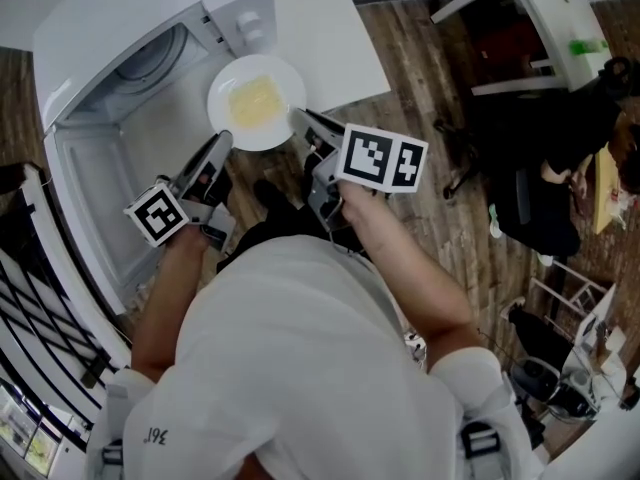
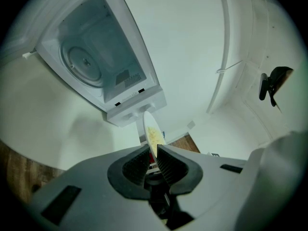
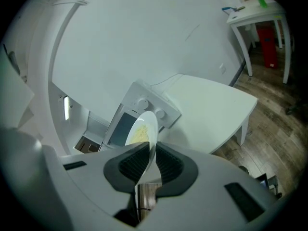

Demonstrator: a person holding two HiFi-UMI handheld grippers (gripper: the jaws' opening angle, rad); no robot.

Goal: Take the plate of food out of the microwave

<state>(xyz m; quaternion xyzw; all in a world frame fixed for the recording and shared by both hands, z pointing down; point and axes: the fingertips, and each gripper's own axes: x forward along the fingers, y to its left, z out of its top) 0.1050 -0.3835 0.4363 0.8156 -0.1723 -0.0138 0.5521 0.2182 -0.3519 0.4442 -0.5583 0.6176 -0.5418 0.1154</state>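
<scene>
A white plate with yellow food on it hangs level in the air just outside the open white microwave, in front of its knob panel. My left gripper is shut on the plate's near-left rim. My right gripper is shut on its right rim. In the left gripper view the plate stands edge-on between the ribbed pads, and the microwave behind it shows its empty turntable. In the right gripper view the plate also sits clamped in the gripper.
The microwave door hangs open toward me on the left. The microwave stands on a white table. A second white table, a black chair and a person are at the right, on a wood floor.
</scene>
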